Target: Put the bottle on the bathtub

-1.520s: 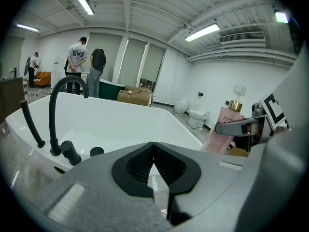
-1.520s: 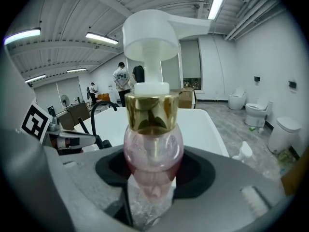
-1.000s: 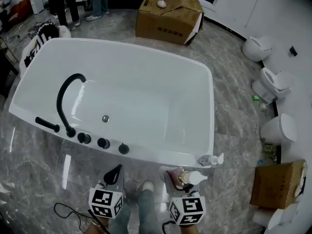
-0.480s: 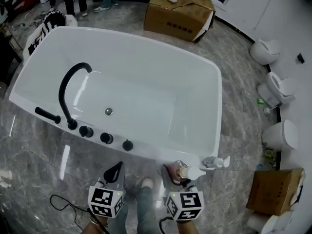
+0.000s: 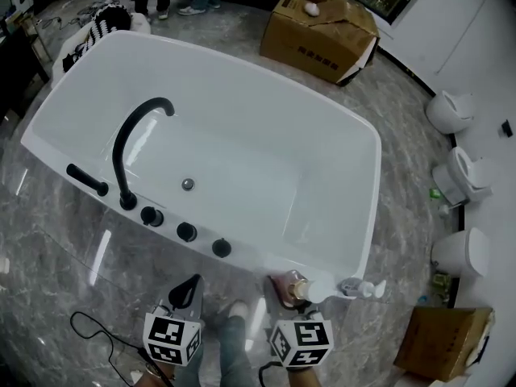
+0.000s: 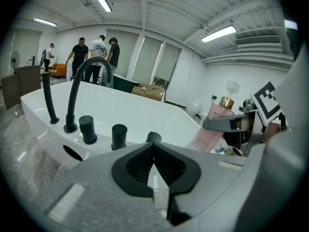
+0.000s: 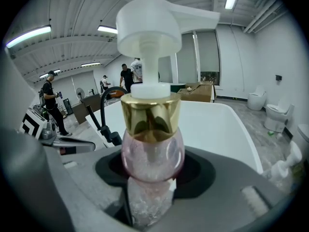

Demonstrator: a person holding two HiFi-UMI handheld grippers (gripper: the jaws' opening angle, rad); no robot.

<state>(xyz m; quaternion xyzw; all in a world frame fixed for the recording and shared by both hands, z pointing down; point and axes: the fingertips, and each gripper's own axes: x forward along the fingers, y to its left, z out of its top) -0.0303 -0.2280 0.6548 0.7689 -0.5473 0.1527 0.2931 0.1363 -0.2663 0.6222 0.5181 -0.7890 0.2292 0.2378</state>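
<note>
Bottle held at the near rim of the bathtub, before set-down.
The right gripper (image 7: pixel 152 180) had its fingers pinching the pink pump bottle (image 7: pixel 152 151) below its gold collar, upright, just short of the bathtub (image 5: pixel 258 256). The left gripper (image 6: pixel 154 150) kept its fingers pressed together on nothing. A sound placement probably called for keeping the bottle plumb and seating its whole base on the flat ledge ahead of the fingers, clear of the rounded lip. A small pump bottle (image 5: pixel 359 288) stood just right of the fingers and black knobs (image 5: pixel 187 232) lay well left of them, so an open stretch of rim remained between.
</note>
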